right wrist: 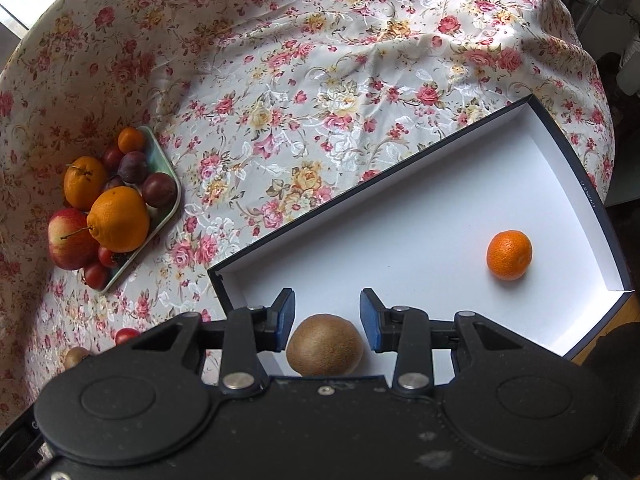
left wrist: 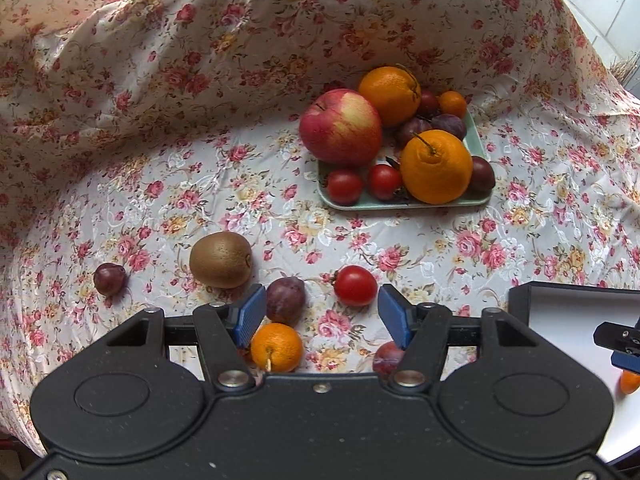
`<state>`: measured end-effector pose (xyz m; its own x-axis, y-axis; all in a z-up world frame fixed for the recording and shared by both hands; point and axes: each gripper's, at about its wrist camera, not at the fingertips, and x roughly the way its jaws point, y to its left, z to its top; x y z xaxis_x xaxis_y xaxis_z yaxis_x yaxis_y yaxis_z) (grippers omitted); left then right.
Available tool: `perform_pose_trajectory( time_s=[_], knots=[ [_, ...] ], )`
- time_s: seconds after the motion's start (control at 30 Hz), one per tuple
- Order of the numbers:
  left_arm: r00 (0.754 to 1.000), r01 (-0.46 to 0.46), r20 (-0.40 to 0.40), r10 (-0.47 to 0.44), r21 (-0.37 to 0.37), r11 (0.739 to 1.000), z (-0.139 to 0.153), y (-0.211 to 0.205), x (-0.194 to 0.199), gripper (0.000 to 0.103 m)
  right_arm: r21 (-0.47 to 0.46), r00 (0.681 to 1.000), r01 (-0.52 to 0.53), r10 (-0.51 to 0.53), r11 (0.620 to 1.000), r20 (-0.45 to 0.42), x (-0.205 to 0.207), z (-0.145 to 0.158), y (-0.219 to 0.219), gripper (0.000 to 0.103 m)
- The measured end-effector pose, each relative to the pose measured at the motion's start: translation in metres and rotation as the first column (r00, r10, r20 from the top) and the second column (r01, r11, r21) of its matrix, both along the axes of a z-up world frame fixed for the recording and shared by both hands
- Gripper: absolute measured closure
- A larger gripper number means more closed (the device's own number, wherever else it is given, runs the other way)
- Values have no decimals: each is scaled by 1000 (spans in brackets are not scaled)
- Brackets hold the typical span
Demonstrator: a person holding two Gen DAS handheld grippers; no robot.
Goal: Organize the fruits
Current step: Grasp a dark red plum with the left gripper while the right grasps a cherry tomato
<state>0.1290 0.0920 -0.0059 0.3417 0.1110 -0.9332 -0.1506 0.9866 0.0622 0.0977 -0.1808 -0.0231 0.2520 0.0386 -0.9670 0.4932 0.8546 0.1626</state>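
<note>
While the right gripper (right wrist: pixel 327 319) sits low in the frame with fingers spread around the kiwi (right wrist: pixel 325 351) in the white box (right wrist: pixel 420 200), lift straight up so the kiwi stays put; the left gripper (left wrist: pixel 322 312) is spread too.

a: how does the left gripper (left wrist: pixel 322 312) stand?
b: jaws spread wide, blue pads (left wrist: pixel 251 312) facing inward, nothing between them.
a: and the right gripper (right wrist: pixel 327 318)?
b: jaws parted too, pads clear of any contact.
</note>
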Motion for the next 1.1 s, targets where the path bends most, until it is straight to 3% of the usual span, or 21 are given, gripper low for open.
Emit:
perform_pose_trajectory(
  time_s=[0.2,0.43,0.63,0.8,0.97,1.1],
  knots=[
    [995,-99,-9,100,18,995,-4,57,0,37,31,992,-118,117,993,42,15,3,44,64],
    [985,-170,-13,172,65,983,-9,111,-2,37,-37,959,-279,281,960,50,25,0,118,64],
    [978,-206,-26,208,86,975,-16,145,-3,37,-100,956,-269,279,958,96,24,-6,165,64],
    [974,-219,-40,222,70,973,-24,169,-4,37,-91,942,-333,336,938,14,37,-22,186,64],
    [970,-238,-45,240,53,970,-33,193,-5,37,-51,953,-303,304,952,-1,42,-29,202,64],
    [963,-255,-77,256,26,967,-46,210,-6,37,-76,954,-299,296,951,-49,47,-32,217,64]
  ],
)
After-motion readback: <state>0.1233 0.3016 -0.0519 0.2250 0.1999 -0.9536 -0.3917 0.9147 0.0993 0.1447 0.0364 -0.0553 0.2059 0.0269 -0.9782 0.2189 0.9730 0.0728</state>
